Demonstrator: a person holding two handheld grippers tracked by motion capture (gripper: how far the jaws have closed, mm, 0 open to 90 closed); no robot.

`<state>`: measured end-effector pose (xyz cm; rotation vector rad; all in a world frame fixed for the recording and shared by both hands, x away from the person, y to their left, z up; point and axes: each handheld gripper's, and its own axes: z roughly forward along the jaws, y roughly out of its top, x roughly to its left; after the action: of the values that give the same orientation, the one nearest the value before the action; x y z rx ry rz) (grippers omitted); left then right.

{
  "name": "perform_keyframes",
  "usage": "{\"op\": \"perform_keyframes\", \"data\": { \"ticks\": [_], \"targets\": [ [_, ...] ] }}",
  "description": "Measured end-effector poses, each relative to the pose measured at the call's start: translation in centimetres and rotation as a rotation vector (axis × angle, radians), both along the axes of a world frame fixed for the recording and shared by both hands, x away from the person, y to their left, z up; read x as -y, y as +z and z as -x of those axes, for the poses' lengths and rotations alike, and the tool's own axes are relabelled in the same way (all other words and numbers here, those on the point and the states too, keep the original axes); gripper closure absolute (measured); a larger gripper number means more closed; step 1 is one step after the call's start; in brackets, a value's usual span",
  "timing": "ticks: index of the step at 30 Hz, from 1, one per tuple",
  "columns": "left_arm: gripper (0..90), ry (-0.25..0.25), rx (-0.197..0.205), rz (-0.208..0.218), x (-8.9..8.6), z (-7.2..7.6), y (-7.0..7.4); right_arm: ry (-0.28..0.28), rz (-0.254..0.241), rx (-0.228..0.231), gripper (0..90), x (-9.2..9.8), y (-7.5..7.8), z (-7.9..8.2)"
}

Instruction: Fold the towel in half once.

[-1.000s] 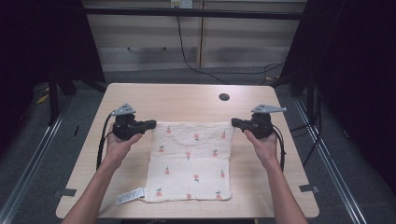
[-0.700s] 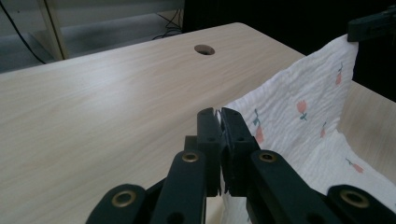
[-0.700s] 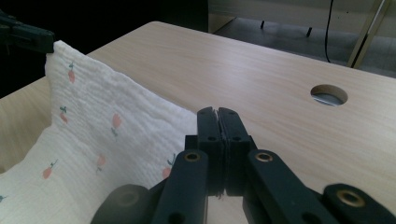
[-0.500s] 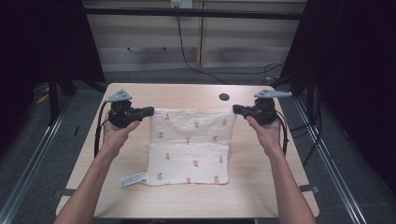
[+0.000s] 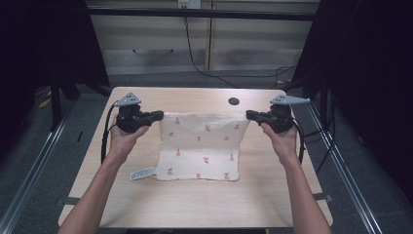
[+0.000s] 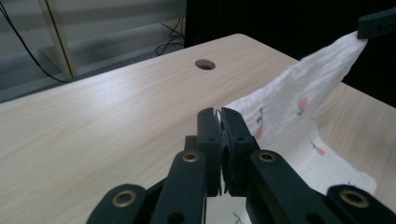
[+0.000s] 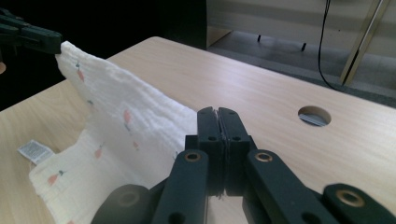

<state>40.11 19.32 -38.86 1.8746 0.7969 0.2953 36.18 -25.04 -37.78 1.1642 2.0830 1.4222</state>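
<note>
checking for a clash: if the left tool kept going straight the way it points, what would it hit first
Most likely the right tool. The left tool, shut on one far corner of the cloth, points across the table along the cloth's raised edge toward the corner the right tool holds. Depth is hard to judge, so it might pass beside it.

White cloth with small pink-red motifs; pale wood-grain table.

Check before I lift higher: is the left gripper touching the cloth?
Touching. In the left gripper view, the left gripper has its fingers clamped on the cloth's corner.

Lab, framed test table, trailing cables
</note>
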Motion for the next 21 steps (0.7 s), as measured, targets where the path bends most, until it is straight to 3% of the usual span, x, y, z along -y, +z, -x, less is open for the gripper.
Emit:
{"op": "perform_keyframes", "data": {
  "ticks": [6,11,16,21],
  "targets": [
    [87.5,-0.004,0.009,-0.017,-0.3,0.7,-0.7,0.014,-0.008,-0.016,89.2,0.0,-1.4,0.8],
    [87.5,-0.027,0.021,-0.032,-0.7,2.2,-1.4,0.036,-0.013,-0.022,89.2,-0.5,-2.3,1.6],
    [87.5,-0.036,0.034,-0.027,-0.9,3.5,-1.7,0.049,-0.032,-0.014,89.2,-0.9,-2.5,2.5],
    [87.8,-0.04,0.033,-0.046,-1.6,4.7,-2.4,0.064,-0.012,-0.014,89.1,-0.8,-2.7,3.8]
  ]
}}
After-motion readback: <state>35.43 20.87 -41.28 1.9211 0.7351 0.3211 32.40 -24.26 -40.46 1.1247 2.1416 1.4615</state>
